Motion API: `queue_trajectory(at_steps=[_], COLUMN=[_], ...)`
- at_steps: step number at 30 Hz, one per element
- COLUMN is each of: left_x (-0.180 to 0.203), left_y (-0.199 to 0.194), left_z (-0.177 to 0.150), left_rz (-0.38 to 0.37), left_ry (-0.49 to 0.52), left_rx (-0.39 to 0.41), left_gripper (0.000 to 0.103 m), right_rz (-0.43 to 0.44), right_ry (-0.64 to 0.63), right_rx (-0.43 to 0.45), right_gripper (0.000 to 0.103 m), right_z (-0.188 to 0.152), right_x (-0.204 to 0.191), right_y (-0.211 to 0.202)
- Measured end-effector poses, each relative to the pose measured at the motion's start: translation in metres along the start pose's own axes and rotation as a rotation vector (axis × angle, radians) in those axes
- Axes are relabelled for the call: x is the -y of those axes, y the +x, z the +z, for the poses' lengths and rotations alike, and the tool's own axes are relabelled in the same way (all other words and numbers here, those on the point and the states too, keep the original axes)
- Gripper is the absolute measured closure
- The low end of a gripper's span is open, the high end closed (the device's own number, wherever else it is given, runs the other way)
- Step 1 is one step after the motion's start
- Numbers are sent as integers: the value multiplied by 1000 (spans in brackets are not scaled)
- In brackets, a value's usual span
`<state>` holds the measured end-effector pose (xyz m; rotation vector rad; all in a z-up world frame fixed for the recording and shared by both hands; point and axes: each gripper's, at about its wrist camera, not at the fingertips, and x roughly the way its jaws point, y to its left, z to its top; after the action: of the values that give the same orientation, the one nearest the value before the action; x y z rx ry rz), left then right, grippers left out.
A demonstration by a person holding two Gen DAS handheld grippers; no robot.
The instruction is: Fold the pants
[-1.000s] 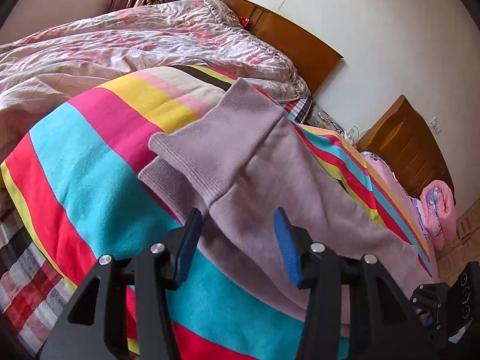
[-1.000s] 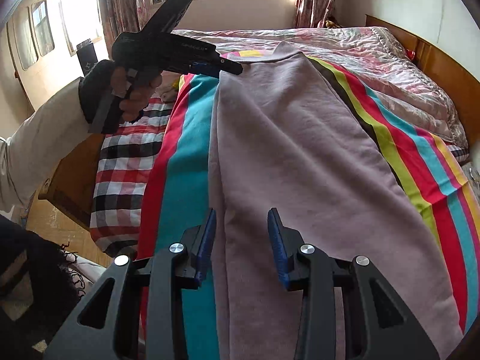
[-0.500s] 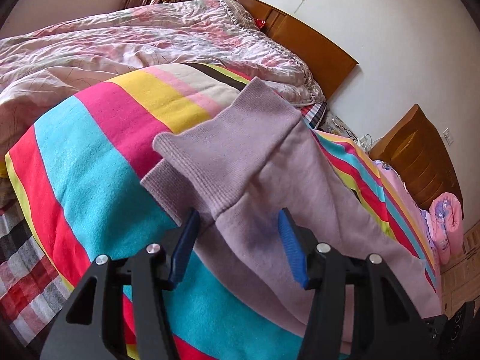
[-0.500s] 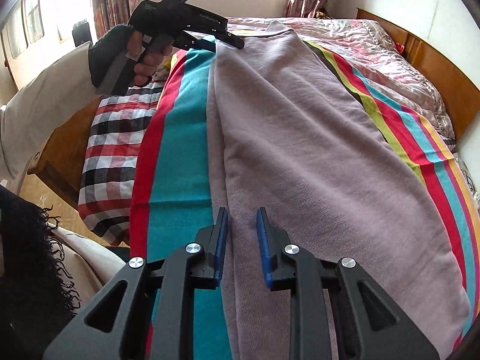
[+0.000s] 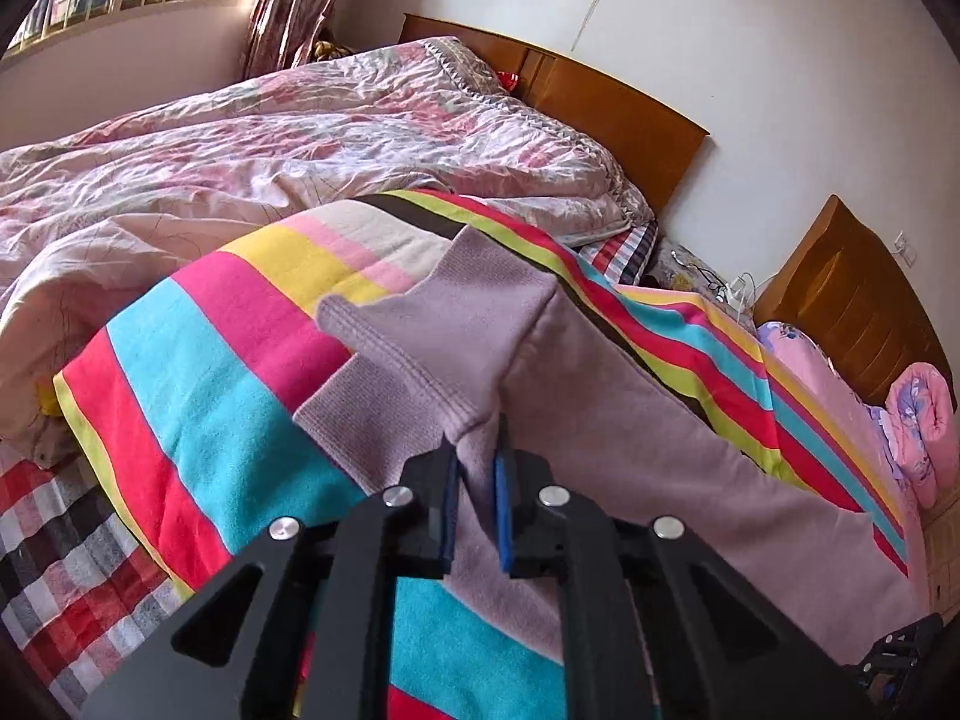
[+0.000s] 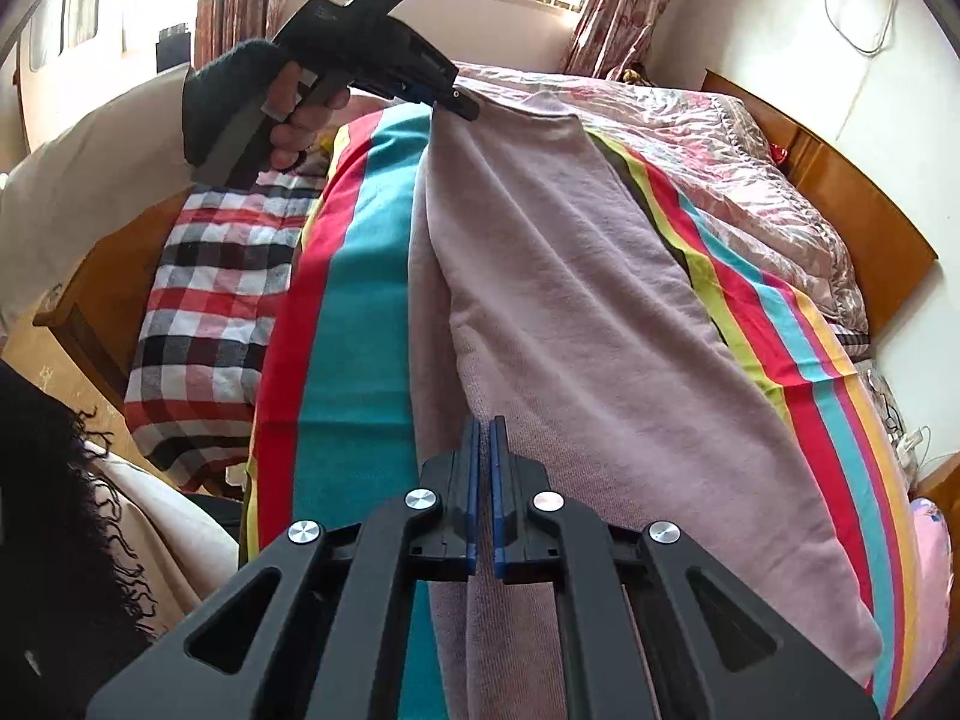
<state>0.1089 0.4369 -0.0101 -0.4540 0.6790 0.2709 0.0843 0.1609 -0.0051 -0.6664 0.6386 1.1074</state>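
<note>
Mauve knit pants lie lengthwise on a striped blanket on the bed, legs stacked. My left gripper is shut on the pants just behind the ribbed cuffs. It also shows in the right wrist view, held in a hand at the far end of the pants. My right gripper is shut on the near edge of the pants, the fabric pinched between its blue pads.
A pink floral quilt is bunched beyond the blanket. A wooden headboard and a second one stand by the wall. A plaid sheet hangs at the bed's left edge. A pink pillow lies right.
Both grippers went from open to shut on the pants. The left one closed behind the cuffs, the right one on the near edge. The pants' edge lifted slightly.
</note>
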Motion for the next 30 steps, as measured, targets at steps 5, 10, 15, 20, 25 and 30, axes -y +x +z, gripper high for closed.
queue_trajectory(at_steps=[5, 10, 15, 20, 25, 30], left_x=[-16, -29, -20, 40, 101, 108], left_y=[16, 34, 15, -23, 25, 102], left_z=[-7, -25, -19, -6, -5, -6], left_rz=[73, 59, 183, 203, 51, 106], left_ry=[-41, -16, 32, 247, 474, 542], left_rx=[-72, -66, -17, 114, -53, -221], left_gripper=[94, 88, 39, 26, 26, 27], right_rz=[59, 79, 139, 131, 6, 1], right_ry=[-52, -21, 48, 207, 312, 429], right_rx=[-55, -85, -70, 40, 5, -92], right_gripper=[99, 99, 89, 84, 84, 80], right_z=[-8, -17, -17, -17, -22, -51], right_x=[-15, -14, -5, 45, 103, 148], right_y=[12, 28, 21, -7, 6, 42])
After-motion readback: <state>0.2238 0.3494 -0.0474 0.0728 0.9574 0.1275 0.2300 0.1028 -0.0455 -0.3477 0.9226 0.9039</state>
